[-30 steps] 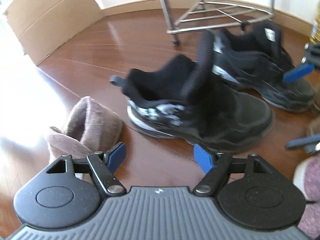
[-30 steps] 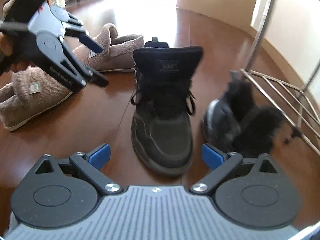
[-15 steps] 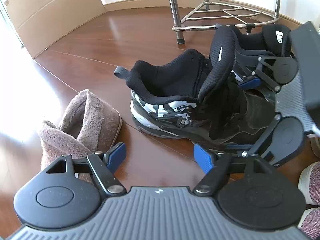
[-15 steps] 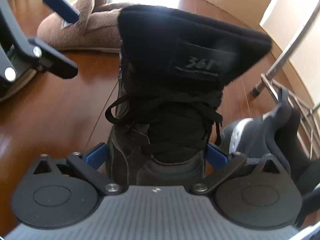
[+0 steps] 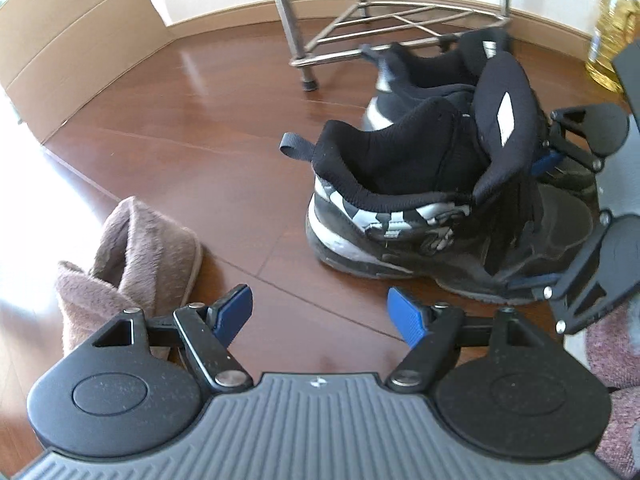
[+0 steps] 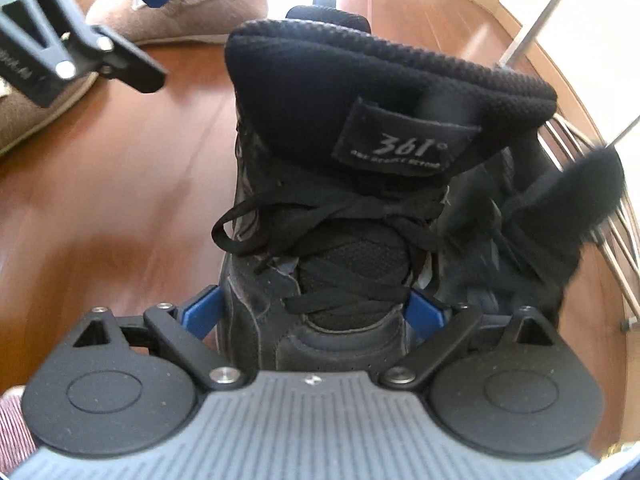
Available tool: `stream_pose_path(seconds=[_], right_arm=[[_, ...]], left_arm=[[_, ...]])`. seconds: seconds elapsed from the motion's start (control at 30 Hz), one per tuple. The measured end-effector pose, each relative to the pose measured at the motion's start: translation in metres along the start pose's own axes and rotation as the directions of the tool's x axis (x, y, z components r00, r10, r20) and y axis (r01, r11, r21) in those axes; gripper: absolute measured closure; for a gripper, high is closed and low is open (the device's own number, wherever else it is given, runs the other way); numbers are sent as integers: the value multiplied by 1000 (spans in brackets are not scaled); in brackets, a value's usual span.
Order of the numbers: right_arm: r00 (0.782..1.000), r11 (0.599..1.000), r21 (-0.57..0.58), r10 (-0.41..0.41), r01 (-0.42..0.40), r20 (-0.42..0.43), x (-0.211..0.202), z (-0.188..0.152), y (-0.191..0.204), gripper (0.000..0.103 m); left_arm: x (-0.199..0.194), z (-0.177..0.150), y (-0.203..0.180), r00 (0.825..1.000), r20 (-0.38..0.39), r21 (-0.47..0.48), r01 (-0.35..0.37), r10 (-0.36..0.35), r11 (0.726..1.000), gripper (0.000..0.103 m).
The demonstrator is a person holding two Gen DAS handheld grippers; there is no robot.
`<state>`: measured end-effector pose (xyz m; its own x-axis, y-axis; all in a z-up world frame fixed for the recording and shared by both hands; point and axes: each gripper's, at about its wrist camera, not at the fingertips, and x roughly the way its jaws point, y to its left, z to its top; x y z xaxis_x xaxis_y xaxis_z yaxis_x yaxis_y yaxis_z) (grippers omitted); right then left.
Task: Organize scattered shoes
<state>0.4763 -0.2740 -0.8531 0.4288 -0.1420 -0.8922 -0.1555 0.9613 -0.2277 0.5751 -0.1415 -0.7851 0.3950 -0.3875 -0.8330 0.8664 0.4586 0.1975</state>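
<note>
While the near black sneaker (image 5: 432,220) stood upright on the wooden floor (image 5: 208,152), we had our right gripper (image 6: 312,312) set over its toe end, one blue finger pad (image 6: 200,312) against each flank of the shoe at the lower laces; the fingers were closed in on the forefoot, holding it. From the right wrist view, the tongue label read "361°". Behind this sneaker and touching it lay the second black sneaker (image 5: 432,76), its outline blurred, with its heel near the foot of the metal rack (image 5: 360,28). Left of the near sneaker, well apart from it, we saw a brown plush slipper (image 5: 136,260) on the floor. Our left gripper (image 5: 320,316) hovered in front of the near sneaker with its fingers spread wide and nothing between them; the slipper lay just beside its left pad (image 5: 234,312). Beyond the second sneaker, at the wall, stood a yellow bottle (image 5: 612,28). Farther left of the near sneaker, a cardboard panel (image 5: 76,36) leaned along the wall.
</note>
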Motion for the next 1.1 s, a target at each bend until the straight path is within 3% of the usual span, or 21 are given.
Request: stream_pose_path(seconds=[0.2,0.27,0.3,0.33,0.4,0.5,0.63,0.67,0.7,0.77,0.83,0.9,0.97,1.1], right_arm=[[995,997,-1,-75,76,63,-38,-13,5,9],[994,997,60,-54,48,99,-66,-22,3,41],[994,997,78,-33,25,103,-72,-25,3,83],[996,995,101,2,-11,88,-74,-28,4,99],[997,992,113,54,-61,62,-72,-34,6,99],[998,984,163,63,-66,26,-49,-31,-2,103],[990,920,367,127,-138,53,-47,-30,-22,100],[990,912,386,123,-138,62,-53,-31,-23,93],[992,915,384,100,-123,80,-63,-32,-19,70],[987,920,376,55,-108,148,-88,-36,-10,46],[974,915,378,58,-140,219,-108,-36,-8,42],[952,903,383,81,-195,295,-133,-40,7,32],[923,885,365,154,-287,353,-153,-46,24,28],[907,886,284,270,-366,323,-158,-31,65,21]], left_arm=[[-3,2,-15,1000,4,41,11,-11,999,26],[-3,0,-16,1000,3,51,11,-11,999,26],[-3,-1,-18,1000,2,55,13,-13,998,26],[-4,-2,-19,1000,0,58,17,-17,998,26],[-4,-2,-22,1000,-4,64,27,-26,998,26],[-7,-1,-28,999,-3,71,37,-37,997,26],[-10,-2,-28,999,-12,63,32,-31,998,26],[-13,-4,-26,999,-21,52,25,-24,998,26],[-18,-7,-22,999,-30,38,24,-23,999,26],[-32,-18,-13,998,-43,16,43,-42,999,26],[-51,-34,-6,997,-52,4,52,-52,999,26],[-83,-64,4,998,-57,3,29,-29,1000,26],[-112,-100,15,996,-83,-8,-16,15,1000,25],[-153,-163,39,977,-176,-84,-135,119,987,25]])
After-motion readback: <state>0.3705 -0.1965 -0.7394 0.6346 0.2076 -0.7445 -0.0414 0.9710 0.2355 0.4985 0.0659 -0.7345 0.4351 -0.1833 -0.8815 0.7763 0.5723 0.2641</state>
